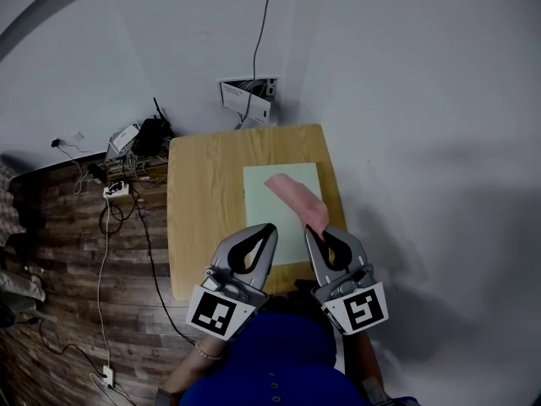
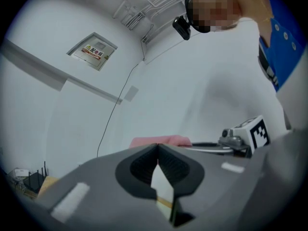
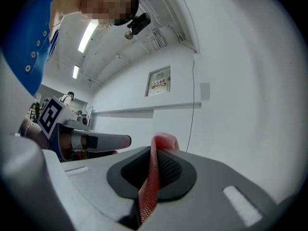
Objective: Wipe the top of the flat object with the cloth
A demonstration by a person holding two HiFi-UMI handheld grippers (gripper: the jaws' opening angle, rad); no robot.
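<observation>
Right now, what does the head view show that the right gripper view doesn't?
Head view only: the wooden table, the pale green sheet on it, and the pink cloth reaching out over that sheet. Right gripper view only: the right tongs seen close up, pads shut on the cloth's edge, plus ceiling lights. Both: the cloth, and the left tongs alongside.
</observation>
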